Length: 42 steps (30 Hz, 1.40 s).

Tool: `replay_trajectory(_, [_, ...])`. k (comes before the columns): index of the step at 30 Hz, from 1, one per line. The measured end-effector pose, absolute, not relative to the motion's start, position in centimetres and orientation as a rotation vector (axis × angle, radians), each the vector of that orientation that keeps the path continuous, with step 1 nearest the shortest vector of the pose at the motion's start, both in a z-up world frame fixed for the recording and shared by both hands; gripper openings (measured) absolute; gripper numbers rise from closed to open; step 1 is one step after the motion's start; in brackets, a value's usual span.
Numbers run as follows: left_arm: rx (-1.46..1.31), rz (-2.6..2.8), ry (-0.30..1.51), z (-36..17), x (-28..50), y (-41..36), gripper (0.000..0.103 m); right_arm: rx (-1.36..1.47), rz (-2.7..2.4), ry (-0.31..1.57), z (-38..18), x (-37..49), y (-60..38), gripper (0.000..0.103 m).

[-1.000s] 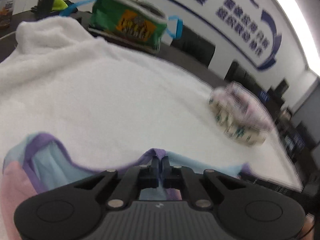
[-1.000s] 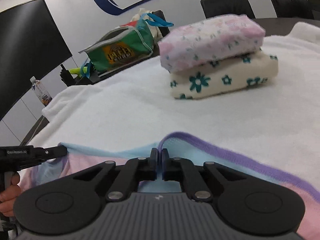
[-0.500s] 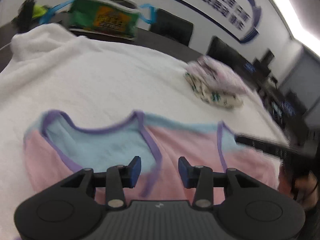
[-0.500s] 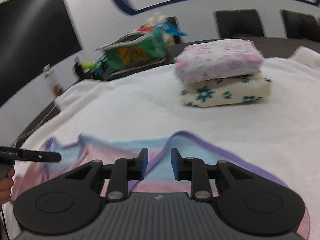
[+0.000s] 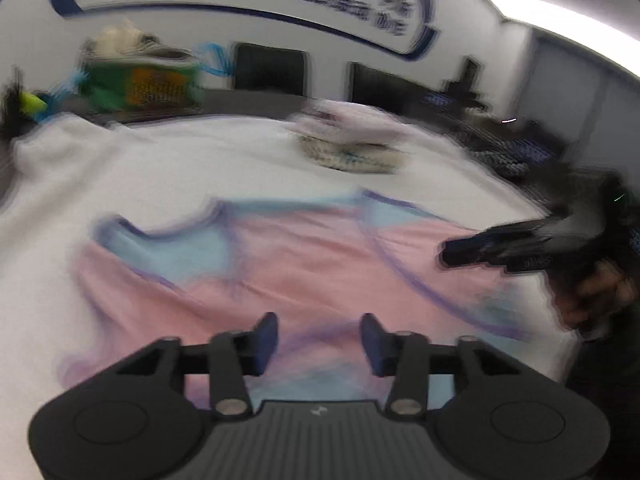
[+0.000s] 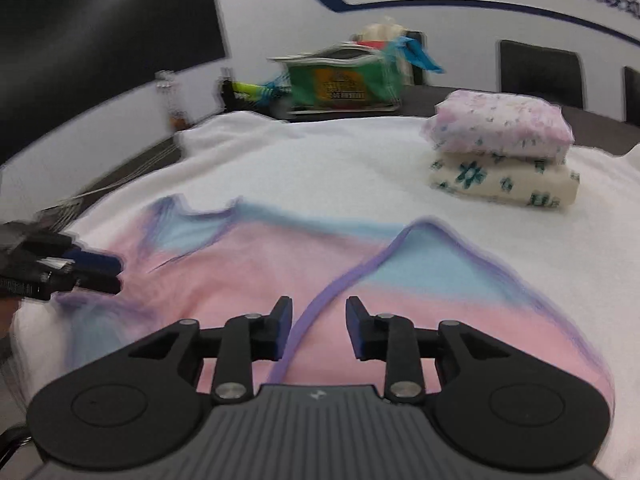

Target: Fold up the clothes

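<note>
Black tongs, both spread wide and empty, above a pink and blue garment.

Dark-padded and parted, the left gripper point(image 5: 319, 340) hangs over the near hem of the garment point(image 5: 304, 264), gripping nothing; the right gripper point(image 6: 319, 328) is likewise released, a purple trim line of the same garment point(image 6: 248, 280) running up between its fingers. Each tool shows at the edge of the other's view, blurred. The garment lies spread flat on a white towel point(image 6: 320, 160) covering the table. Farther back on the towel sits a stack of two folded clothes point(image 6: 502, 152), pink floral on cream floral. Beyond the towel's edge stands a green bag point(image 6: 344, 80).
</note>
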State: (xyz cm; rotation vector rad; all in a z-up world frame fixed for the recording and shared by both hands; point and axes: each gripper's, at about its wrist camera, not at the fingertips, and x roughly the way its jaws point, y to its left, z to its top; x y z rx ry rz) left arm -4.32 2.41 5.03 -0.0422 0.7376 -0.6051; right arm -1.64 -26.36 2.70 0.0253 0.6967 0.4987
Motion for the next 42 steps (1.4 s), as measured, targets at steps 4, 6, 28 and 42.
replay_trajectory(4, [-0.036, -0.628, 0.789, 3.1, -6.4, 0.3, 0.042, -0.009, 0.526, 0.736, 1.8, -7.1, -27.3, 0.030])
replay_trajectory(6, [-0.049, -0.617, 0.809, 2.3, -6.3, 0.0, 0.033, -0.020, 0.514, 0.752, 1.3, -8.4, -27.6, 0.029])
replay_trajectory(28, [-0.223, -0.511, 0.724, 8.9, -3.7, 5.3, 0.047, 0.042, 0.454, 0.642, 4.6, -8.6, -28.7, 0.046])
replay_trajectory(42, [-0.589, -0.279, 0.983, 2.3, 14.2, 3.2, 0.044, 0.514, 0.242, 0.832, 0.7, 11.1, -30.7, 0.039])
